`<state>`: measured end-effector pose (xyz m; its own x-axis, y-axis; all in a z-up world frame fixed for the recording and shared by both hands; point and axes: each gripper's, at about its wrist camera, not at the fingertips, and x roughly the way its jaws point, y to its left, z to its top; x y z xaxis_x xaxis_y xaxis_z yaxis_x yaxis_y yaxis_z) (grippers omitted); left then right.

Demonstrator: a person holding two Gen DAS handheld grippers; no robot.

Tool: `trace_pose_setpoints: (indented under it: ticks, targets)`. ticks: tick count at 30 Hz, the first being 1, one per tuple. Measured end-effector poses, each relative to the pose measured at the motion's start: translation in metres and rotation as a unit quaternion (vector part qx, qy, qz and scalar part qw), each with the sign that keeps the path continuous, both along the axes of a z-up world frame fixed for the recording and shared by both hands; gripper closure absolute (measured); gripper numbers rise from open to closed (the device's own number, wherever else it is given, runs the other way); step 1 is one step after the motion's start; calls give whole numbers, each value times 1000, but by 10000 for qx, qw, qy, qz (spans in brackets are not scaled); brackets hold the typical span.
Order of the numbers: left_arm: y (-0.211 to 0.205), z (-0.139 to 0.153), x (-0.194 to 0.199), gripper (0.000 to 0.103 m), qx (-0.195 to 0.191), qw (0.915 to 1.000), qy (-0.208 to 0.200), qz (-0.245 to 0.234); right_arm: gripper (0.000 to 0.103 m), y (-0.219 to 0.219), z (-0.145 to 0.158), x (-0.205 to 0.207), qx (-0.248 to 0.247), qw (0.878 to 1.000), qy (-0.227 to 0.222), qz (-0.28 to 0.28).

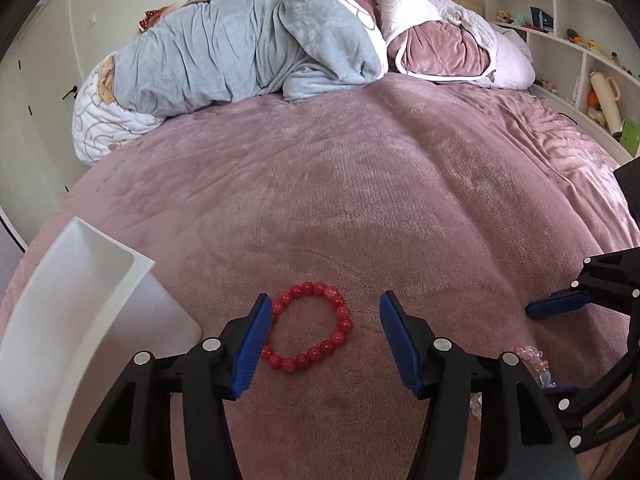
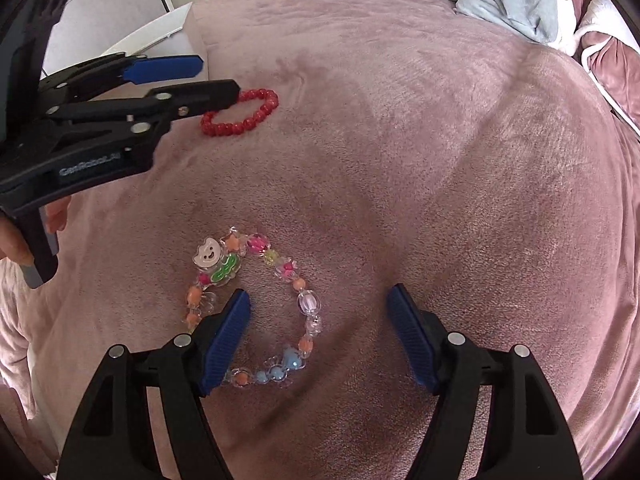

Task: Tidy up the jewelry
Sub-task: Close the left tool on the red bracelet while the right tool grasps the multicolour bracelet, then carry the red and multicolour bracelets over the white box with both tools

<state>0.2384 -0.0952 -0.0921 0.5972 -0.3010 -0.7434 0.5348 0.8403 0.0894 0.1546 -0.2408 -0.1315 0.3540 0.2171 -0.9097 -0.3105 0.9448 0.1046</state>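
A red bead bracelet (image 1: 310,327) lies flat on the pink blanket; it also shows in the right wrist view (image 2: 242,114). My left gripper (image 1: 324,340) is open and hovers over it, its left pad at the bracelet's left side. A multicolour charm bracelet (image 2: 256,304) lies on the blanket, partly visible in the left wrist view (image 1: 534,360). My right gripper (image 2: 318,332) is open above it, the left finger over the ring's middle. A white tray (image 1: 76,320) stands at the left.
The pink blanket (image 1: 380,184) covers the bed. Piled grey and pink bedding (image 1: 256,48) lies at the headboard. Shelves with toys (image 1: 576,32) stand at the right. A white box (image 2: 120,8) sits beyond the bed edge.
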Motion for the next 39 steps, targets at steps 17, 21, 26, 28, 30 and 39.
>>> trace_pose_setpoints:
  ticks: [17, 21, 26, 28, 30, 39]
  targets:
    - [-20, -40, 34, 87, 115, 9949, 1005, 13, 72, -7, 1, 2, 534, 9985, 19, 142]
    - [-21, -28, 29, 88, 201, 9950, 974, -49, 87, -15, 6, 0, 827, 9966, 20, 57]
    - [-17, 0, 22, 88, 118, 9976, 688, -5, 92, -17, 16, -9, 979, 9951, -155, 17]
    - [-11, 12, 17, 88, 105, 9983, 577, 16, 92, -15, 21, -13, 993, 9948, -232, 33]
    - [-3, 23, 11, 88, 87, 9988, 479, 49, 92, -14, 28, -19, 952, 9948, -355, 50]
    - [47, 71, -25, 88, 73, 9993, 139, 338, 92, -16, 62, -46, 1126, 9900, -855, 3]
